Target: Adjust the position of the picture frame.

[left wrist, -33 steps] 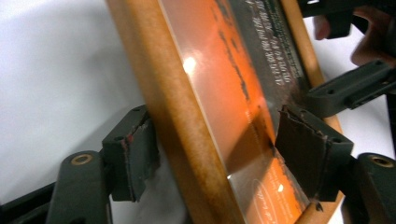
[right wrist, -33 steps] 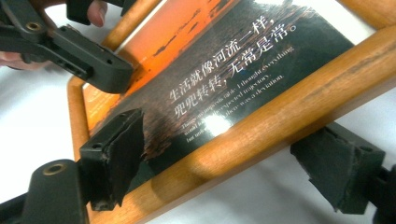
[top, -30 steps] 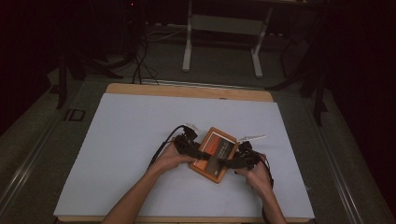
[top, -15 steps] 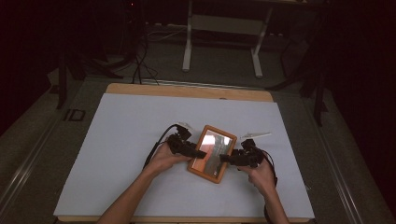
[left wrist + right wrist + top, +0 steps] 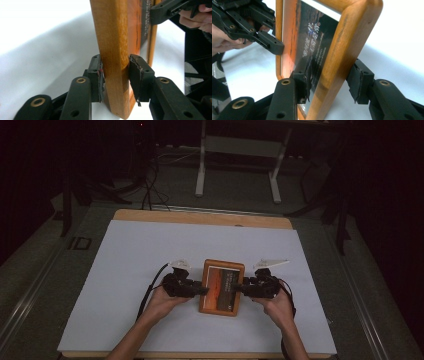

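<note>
The wooden-framed picture with a dark orange print under glass (image 5: 221, 286) has gone from lying askew a second ago to sitting square, towards the near edge of the white-covered worktop (image 5: 125, 270), right of centre. Both claws have just been closing: the left claw (image 5: 115, 75) is clamped on the frame's left rail, the right claw (image 5: 328, 83) on its right rail. With both sides pinched, the frame looks ready to be carried.
</note>
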